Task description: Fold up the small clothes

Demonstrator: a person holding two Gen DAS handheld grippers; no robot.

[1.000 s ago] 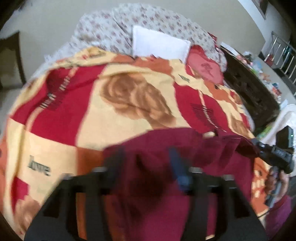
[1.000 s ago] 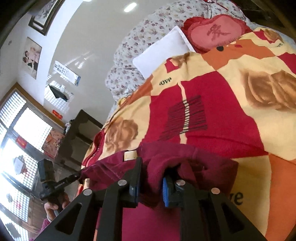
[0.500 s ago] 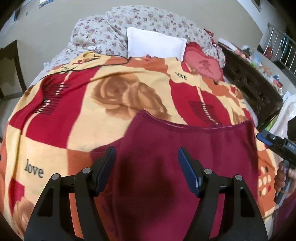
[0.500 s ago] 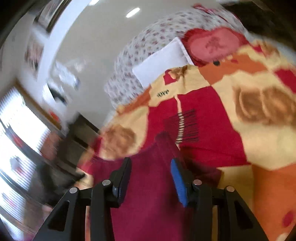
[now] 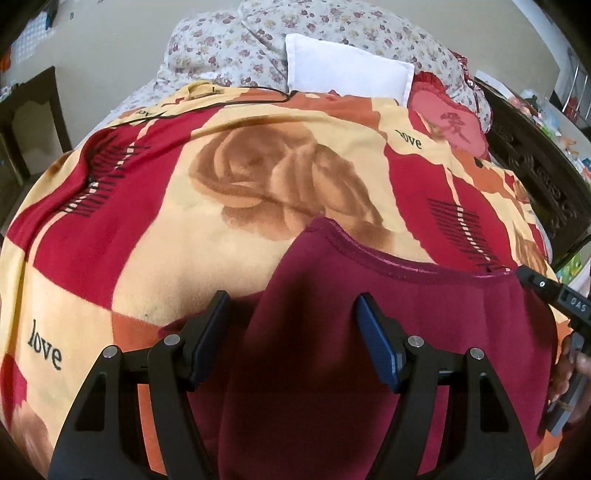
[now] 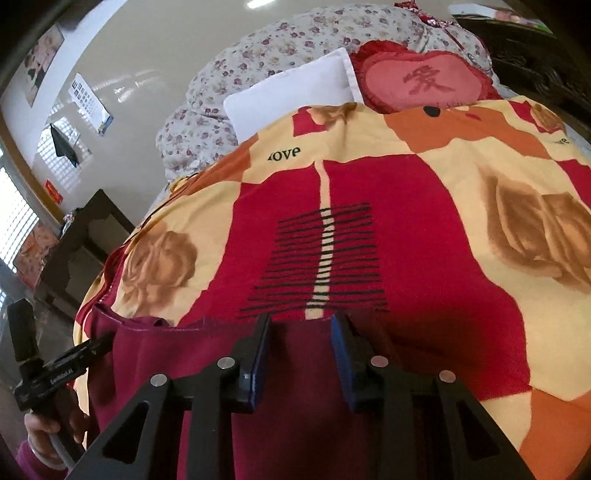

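Note:
A dark red garment [image 5: 424,317] lies spread flat on the patterned bed blanket [image 5: 155,236], its hemmed edge farthest from me. My left gripper [image 5: 291,328] is open and empty, hovering just above the garment's left part. My right gripper [image 6: 301,339] is open and empty over the garment [image 6: 295,406] near its far edge. The right gripper's tip also shows at the right edge of the left wrist view [image 5: 550,291]. The left gripper shows at the lower left of the right wrist view [image 6: 62,369].
A white pillow [image 5: 347,70], a red heart cushion [image 5: 450,118] and a floral quilt [image 5: 332,33] lie at the bed's head. Dark wooden furniture [image 5: 535,166] stands right of the bed. A dark cabinet [image 6: 77,243] stands left of it.
Both grippers let go of the garment and opened. The garment, bunched and lifted one second ago, now lies spread flat on the blanket. Both grippers have pulled back slightly.

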